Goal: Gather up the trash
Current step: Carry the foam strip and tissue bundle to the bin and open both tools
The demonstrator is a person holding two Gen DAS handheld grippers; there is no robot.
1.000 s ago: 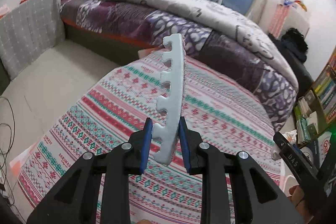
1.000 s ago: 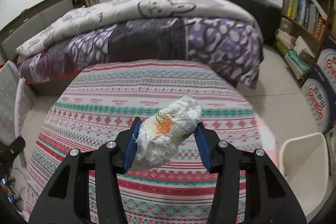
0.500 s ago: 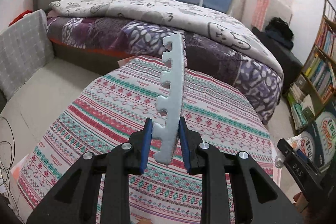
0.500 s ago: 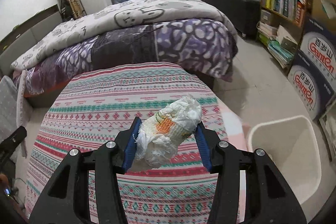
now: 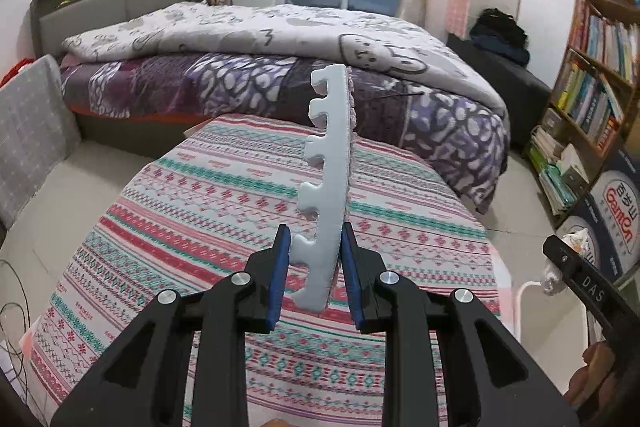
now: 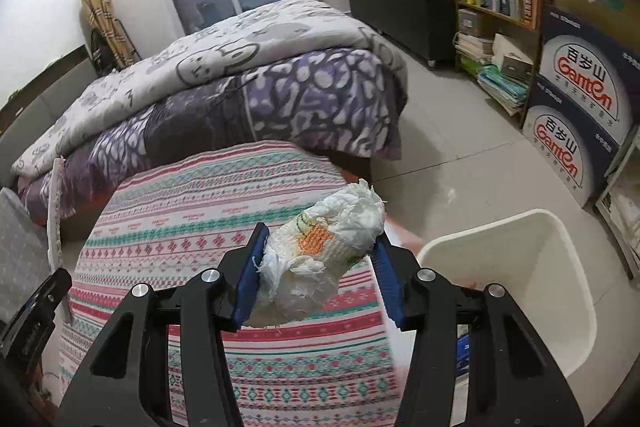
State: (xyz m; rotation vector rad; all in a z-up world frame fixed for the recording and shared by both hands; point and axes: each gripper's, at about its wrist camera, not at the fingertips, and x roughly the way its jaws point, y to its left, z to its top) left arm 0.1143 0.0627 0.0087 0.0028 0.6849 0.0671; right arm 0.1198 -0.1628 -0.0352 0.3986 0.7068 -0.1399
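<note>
Above the striped bedspread (image 5: 224, 211), the left gripper (image 5: 313, 259) pinches a light, bendy foam strip (image 5: 326, 183) near its lower end, while the right gripper (image 6: 316, 267), jaws half-spread, squeezes a soft tissue wad (image 6: 324, 255) across its middle.

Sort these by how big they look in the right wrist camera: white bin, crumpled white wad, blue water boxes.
1. White plastic bin
2. Stacked blue water boxes, nearly alike
3. Crumpled white paper wad, though closeness enlarges it

The left black plastic two-finger claw (image 5: 312, 267) has angular hollow arms, two round silver screws on each arm, and blue ribbed pads (image 5: 280, 273) inside. The right black plastic two-finger claw (image 6: 318, 277) looks the same; its side carries white letters "DAS".
</note>
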